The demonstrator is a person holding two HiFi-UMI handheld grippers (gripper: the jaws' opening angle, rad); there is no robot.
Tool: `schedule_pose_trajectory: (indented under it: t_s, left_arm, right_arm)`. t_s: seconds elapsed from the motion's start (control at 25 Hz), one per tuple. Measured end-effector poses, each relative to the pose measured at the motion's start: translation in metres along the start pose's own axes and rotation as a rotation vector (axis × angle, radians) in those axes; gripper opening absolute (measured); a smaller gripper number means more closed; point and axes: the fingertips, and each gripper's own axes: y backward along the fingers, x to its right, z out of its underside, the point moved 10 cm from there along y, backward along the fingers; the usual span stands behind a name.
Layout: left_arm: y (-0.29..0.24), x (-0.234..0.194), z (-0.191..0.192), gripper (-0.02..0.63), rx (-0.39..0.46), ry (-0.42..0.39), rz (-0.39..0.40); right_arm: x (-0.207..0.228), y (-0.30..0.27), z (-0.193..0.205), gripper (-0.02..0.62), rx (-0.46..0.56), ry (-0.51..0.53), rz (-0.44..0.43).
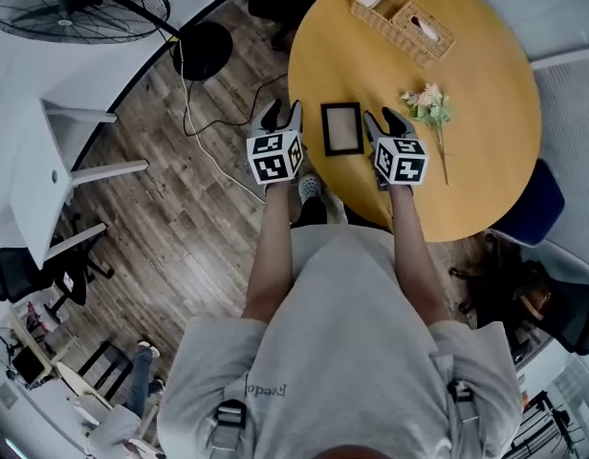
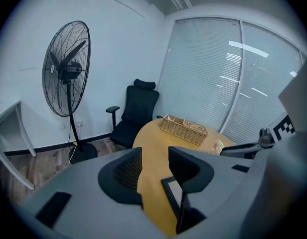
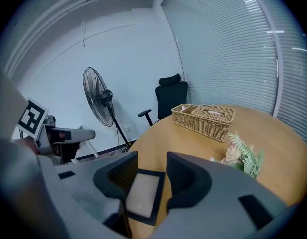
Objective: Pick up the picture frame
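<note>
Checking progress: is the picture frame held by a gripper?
No, the picture frame lies flat on the table, no jaws closed on it.

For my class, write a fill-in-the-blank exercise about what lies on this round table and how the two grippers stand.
The picture frame lies ____ on the table.
In the head view, the flower sprig lies to the picture frame's ____.
The left gripper and the right gripper flank the picture frame, both with jaws ____.
Missing words: flat; right; open.
</note>
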Motion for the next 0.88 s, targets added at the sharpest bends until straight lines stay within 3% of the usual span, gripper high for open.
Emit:
schedule_pose_trajectory:
  t_s: [0.88]
  left_arm:
    - [-0.091,0.044,0.099,0.190,-0.343,0.088,-0.011]
  right_arm:
    - [0.020,-0.078,0.070,0.186,-0.211,-0.125,-0.048]
